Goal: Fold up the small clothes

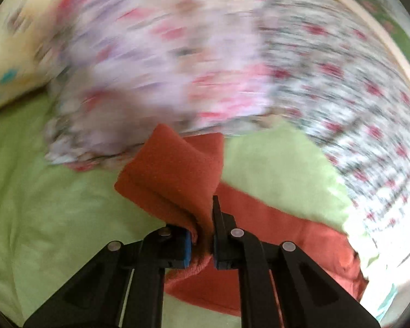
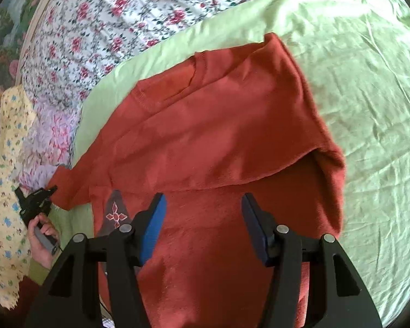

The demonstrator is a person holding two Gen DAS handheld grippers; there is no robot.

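A rust-red sweatshirt (image 2: 218, 125) lies on a light green sheet (image 2: 369, 109), with one side folded over its body and a small dark patch with a red cross (image 2: 114, 213) near its lower left. My left gripper (image 1: 202, 240) is shut on the end of a red sleeve (image 1: 175, 172), which bunches up in front of its fingers. The same gripper shows at the far left of the right wrist view (image 2: 37, 202), held in a hand beside the sleeve end. My right gripper (image 2: 202, 227) is open and empty, hovering over the sweatshirt's body.
A white quilt with red flowers (image 2: 109, 22) lies along the far side of the sheet. A pale purple floral cushion (image 2: 54, 136) and a yellow patterned pillow (image 2: 8, 164) lie at the left. The left wrist view is heavily blurred beyond the sleeve.
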